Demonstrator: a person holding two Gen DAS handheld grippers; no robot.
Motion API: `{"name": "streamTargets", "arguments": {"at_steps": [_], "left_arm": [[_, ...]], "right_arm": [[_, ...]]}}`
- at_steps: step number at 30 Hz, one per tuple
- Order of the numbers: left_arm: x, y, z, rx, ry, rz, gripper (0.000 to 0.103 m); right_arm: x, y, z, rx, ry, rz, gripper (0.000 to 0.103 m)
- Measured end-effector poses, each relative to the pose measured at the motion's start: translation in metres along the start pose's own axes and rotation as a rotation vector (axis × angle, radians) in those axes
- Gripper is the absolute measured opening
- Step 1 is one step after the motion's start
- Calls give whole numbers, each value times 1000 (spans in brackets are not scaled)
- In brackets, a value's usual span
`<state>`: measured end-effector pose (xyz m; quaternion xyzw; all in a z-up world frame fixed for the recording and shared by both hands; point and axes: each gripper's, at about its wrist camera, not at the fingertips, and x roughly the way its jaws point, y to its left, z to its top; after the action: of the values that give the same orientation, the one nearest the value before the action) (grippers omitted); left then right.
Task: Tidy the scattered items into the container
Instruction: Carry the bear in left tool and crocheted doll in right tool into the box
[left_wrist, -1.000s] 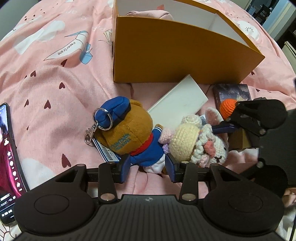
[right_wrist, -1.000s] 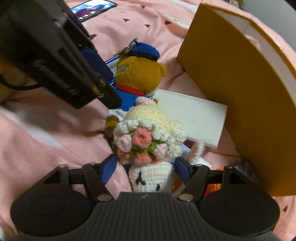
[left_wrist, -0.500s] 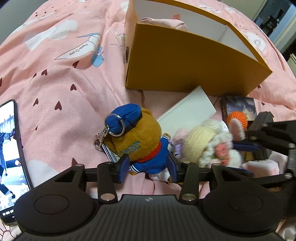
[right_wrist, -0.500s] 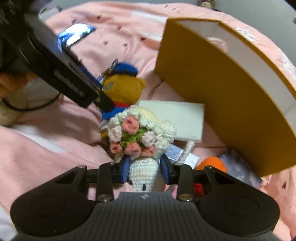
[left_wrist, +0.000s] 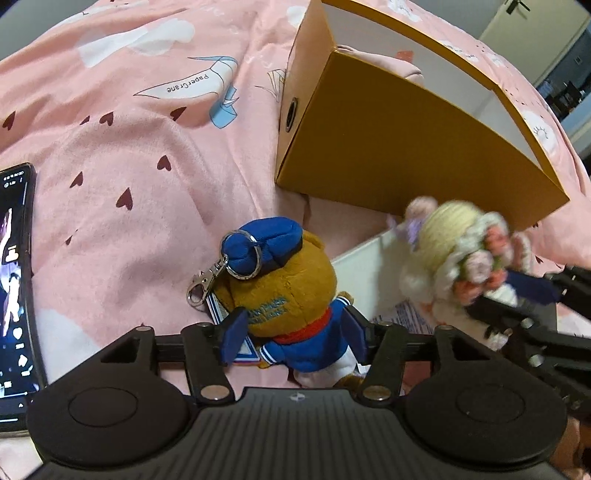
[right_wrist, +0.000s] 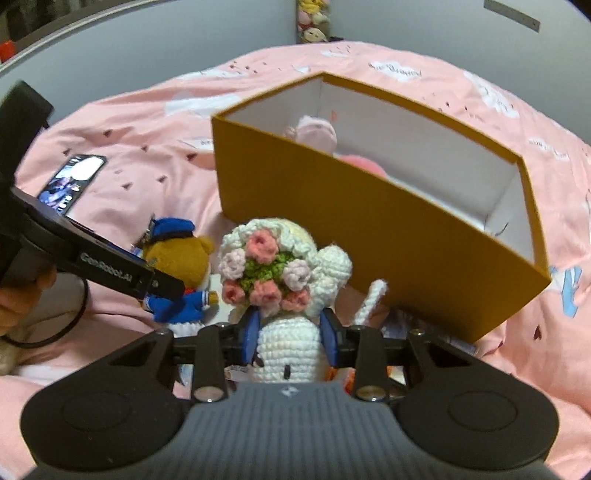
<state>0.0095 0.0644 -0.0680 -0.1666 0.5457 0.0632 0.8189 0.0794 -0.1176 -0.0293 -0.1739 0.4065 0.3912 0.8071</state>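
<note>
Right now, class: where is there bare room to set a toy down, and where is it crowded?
Free: the orange box floor right of the pink plush, and blanket between box and phone. Crowded: before the box, around the bear and crocheted doll.

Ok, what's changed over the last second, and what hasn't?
The right gripper closed on the crochet doll and lifted it off the bedspread toward the orange box. The left gripper, jaws opening, straddles the bear keychain, which lies there unlifted. The box, the white card and the phone stayed put.
</note>
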Motion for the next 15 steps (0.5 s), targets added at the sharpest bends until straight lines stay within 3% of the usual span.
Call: {"name": "streamTargets", "arguments": {"at_steps": [10,15], "left_arm": [[19,0,6,-46,-12,18,80],[23,2,6,-54,-20,15,81]], "right_arm": [[25,7,-5,32,38,79,49],[38,13,-6,28,61,111,52]]}}
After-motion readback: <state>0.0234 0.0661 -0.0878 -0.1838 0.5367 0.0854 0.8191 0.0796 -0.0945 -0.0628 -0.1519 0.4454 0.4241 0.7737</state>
